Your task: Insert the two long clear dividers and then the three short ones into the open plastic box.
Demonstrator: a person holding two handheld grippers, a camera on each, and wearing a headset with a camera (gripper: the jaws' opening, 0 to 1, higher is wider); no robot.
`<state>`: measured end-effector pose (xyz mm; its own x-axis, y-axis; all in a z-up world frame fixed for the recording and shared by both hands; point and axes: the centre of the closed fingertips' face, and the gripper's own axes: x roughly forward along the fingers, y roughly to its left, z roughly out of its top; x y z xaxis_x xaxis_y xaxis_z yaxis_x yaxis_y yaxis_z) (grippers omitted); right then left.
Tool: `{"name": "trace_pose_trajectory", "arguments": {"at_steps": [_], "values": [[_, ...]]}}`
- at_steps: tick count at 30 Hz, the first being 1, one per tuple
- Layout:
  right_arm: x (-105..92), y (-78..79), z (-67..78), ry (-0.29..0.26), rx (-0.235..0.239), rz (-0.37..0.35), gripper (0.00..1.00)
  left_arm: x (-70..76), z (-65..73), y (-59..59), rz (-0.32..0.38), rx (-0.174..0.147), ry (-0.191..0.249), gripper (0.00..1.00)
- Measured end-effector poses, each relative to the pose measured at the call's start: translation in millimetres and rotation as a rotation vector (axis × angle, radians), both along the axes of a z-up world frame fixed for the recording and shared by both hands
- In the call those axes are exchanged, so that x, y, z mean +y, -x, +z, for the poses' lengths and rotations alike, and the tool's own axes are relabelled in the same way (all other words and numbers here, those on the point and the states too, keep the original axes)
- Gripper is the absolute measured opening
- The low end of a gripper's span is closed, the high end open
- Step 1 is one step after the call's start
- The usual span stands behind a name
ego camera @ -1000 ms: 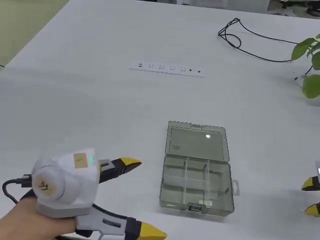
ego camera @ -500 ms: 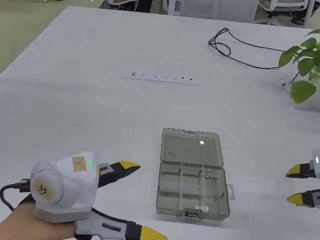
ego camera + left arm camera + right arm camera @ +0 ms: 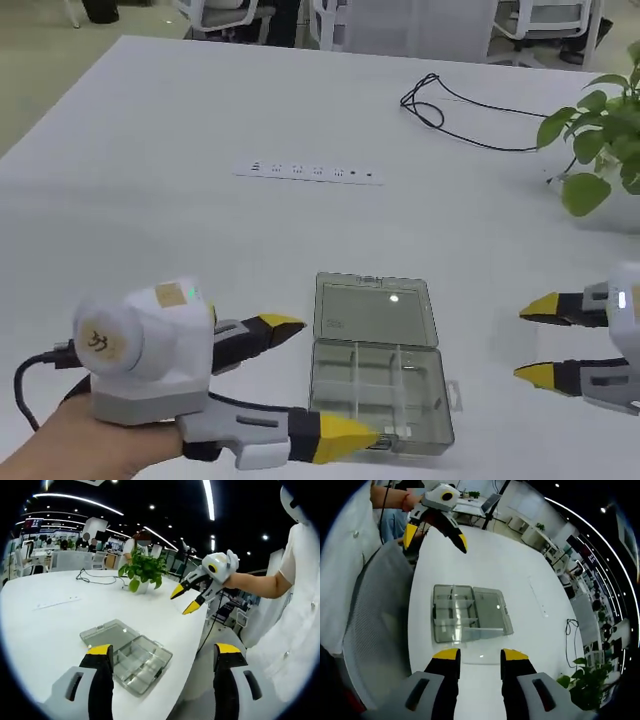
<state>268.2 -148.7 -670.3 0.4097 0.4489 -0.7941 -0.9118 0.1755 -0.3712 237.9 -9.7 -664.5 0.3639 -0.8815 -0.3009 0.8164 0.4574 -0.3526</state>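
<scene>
Open plastic box [image 3: 316, 380] sits near-centre on the table [image 3: 200, 230], lid folded back to the far side, long axis left–right. Clear dividers [image 3: 385, 375] stand as a grid inside. Left gripper [image 3: 340, 380]: jaws spread wide, empty, tips flanking the box's near-left corner, so it is the nearer one. Right gripper [image 3: 518, 343]: jaws parted, empty, well apart to the right, pointing at the box.

White table [image 3: 150, 150] in an open office, with a power strip [image 3: 308, 172], a looped black cable [image 3: 440, 105] and a potted plant [image 3: 595, 130]; chairs [image 3: 225, 15] behind, strip lights [image 3: 209, 500] overhead.
</scene>
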Motion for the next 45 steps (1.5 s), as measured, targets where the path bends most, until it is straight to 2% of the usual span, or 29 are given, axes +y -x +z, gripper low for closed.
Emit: {"name": "trace_pose_trajectory", "arguments": {"at_steps": [2, 3, 4, 7, 9, 10, 11, 12, 13, 15, 19, 22, 24, 30, 35, 38, 45], "values": [[8.9, 2.7, 7.6, -0.013, -0.015, 0.003, 0.32, -7.2, 6.8, -0.7, 0.012, 0.040, 0.047, 0.78], [13.4, 4.2, 11.6, -0.017, -0.026, 0.006, 0.32, -9.7, 8.5, -1.7, 0.033, 0.084, 0.065, 0.77], [16.4, 5.6, 14.0, -0.019, -0.032, 0.007, 0.32, -12.4, 10.7, -1.8, 0.037, 0.109, 0.084, 0.76], [24.3, 10.1, 18.8, -0.007, -0.060, 0.026, 0.32, -20.5, 17.9, -2.8, 0.044, 0.139, 0.129, 0.72], [27.7, 12.3, 21.1, 0.008, -0.080, 0.035, 0.32, -25.4, 19.3, -2.6, 0.051, 0.182, 0.144, 0.70], [31.1, 15.0, 23.4, 0.006, -0.083, 0.038, 0.32, -28.2, 21.0, -3.7, 0.056, 0.191, 0.156, 0.68], [32.8, 16.1, 24.4, 0.004, -0.086, 0.039, 0.32, -30.3, 23.5, -4.2, 0.057, 0.183, 0.169, 0.68], [35.8, 18.1, 25.5, 0.006, -0.095, 0.044, 0.32, -32.4, 23.5, -4.5, 0.063, 0.195, 0.174, 0.66], [36.7, 18.9, 25.4, 0.014, -0.101, 0.050, 0.32, -33.6, 22.6, -3.6, 0.073, 0.230, 0.179, 0.63], [39.0, 21.4, 26.3, 0.034, -0.119, 0.061, 0.32, -37.9, 25.6, -4.3, 0.075, 0.248, 0.214, 0.59], [44.7, 26.7, 27.3, 0.042, -0.125, 0.072, 0.32, -43.7, 26.3, -4.5, 0.089, 0.307, 0.247, 0.52], [50.1, 30.6, 27.8, 0.054, -0.133, 0.086, 0.32, -49.8, 23.3, -2.3, 0.078, 0.311, 0.234, 0.48], [52.2, 32.1, 27.4, 0.065, -0.136, 0.094, 0.32, -53.7, 23.1, -0.4, 0.072, 0.332, 0.243, 0.46], [60.4, 35.8, 28.1, 0.079, -0.141, 0.109, 0.32, -63.3, 23.0, 3.5, 0.057, 0.374, 0.270, 0.29], [66.5, 38.4, 29.4, 0.084, -0.144, 0.126, 0.32, -66.8, 21.6, 4.6, 0.055, 0.389, 0.279, 0.18], [66.8, 38.6, 29.9, 0.090, -0.145, 0.132, 0.32, -67.7, 20.1, 5.6, 0.048, 0.386, 0.272, 0.10], [69.8, 40.7, 29.3, 0.096, -0.141, 0.146, 0.32, -70.1, 20.1, 8.6, 0.028, 0.389, 0.272, 0.03]]}}
